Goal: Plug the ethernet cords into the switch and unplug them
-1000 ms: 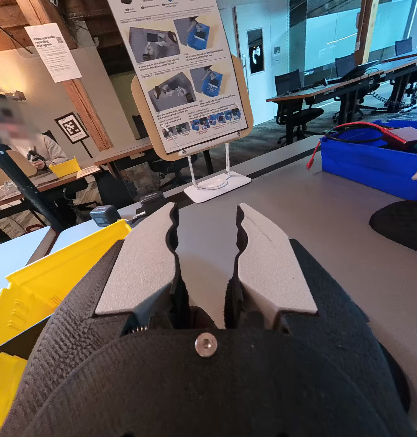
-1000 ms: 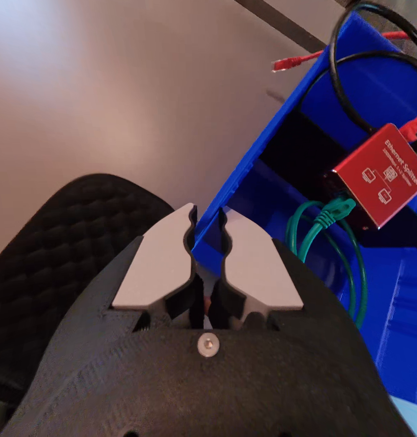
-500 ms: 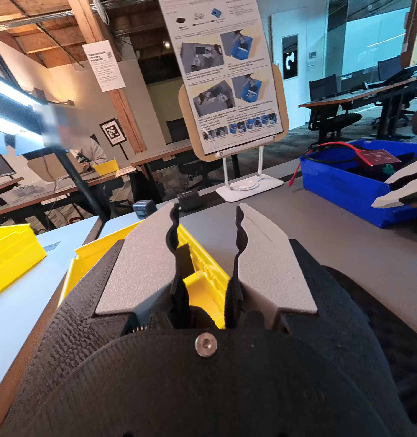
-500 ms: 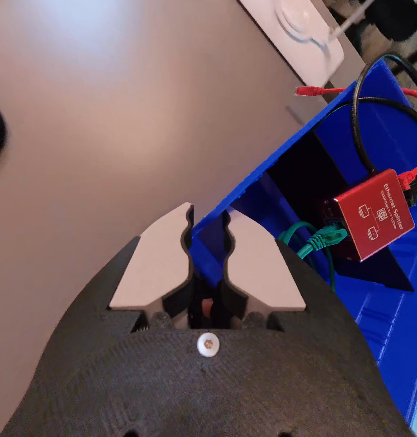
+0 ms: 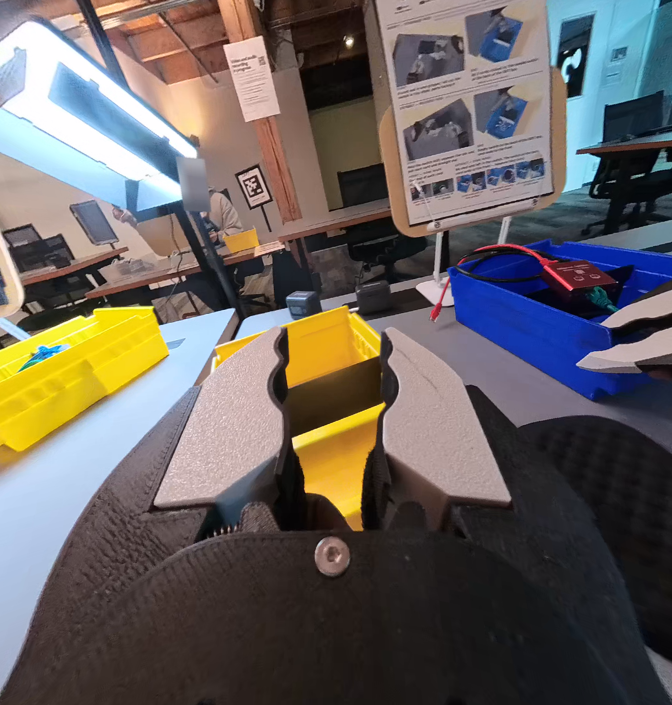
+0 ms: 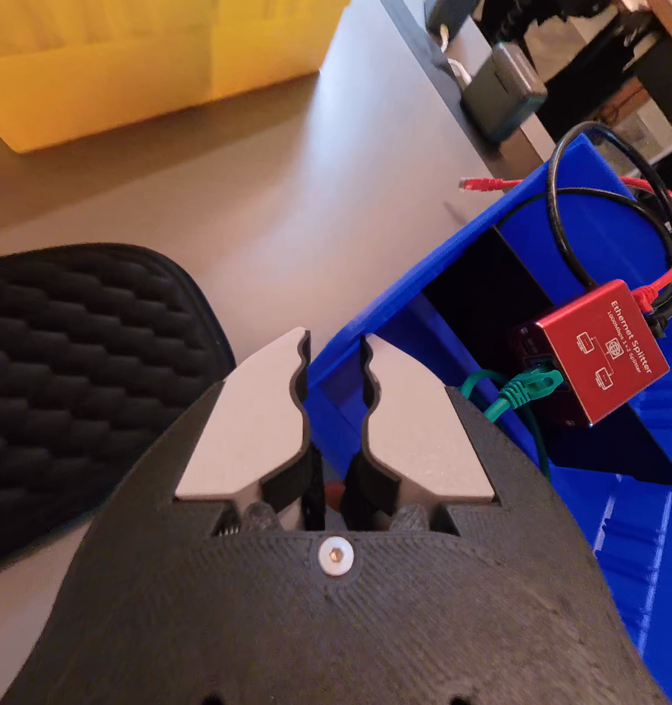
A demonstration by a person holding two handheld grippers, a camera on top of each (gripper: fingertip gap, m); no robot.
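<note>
A red switch [image 6: 578, 385] leans on a black divider inside a blue bin [image 6: 422, 282]. A green cord [image 6: 528, 385] is plugged into its near side. A red cord [image 6: 649, 299] and a black cord [image 6: 555, 229] are plugged into its far side. The red cord's free end [image 6: 475, 185] hangs over the bin rim. My right gripper [image 6: 335, 337] is shut on the bin's wall at the near corner; it also shows in the left wrist view [image 5: 593, 345]. My left gripper [image 5: 332, 339] is open and empty above a yellow bin [image 5: 319, 316].
A second yellow bin [image 5: 79, 366] lies at the left. A black mat [image 6: 79, 362] lies in front of the blue bin. An instruction board on a white stand [image 5: 467, 114] and two small dark devices [image 5: 372, 295] stand at the table's back edge. A person [image 5: 223, 213] sits at a far desk. My right fingertips sit around 30 cm from my left ones.
My left gripper has swung left and back, now over the yellow bin. My right gripper keeps the blue bin's corner between its fingers, and the bin has shifted left across the table.
</note>
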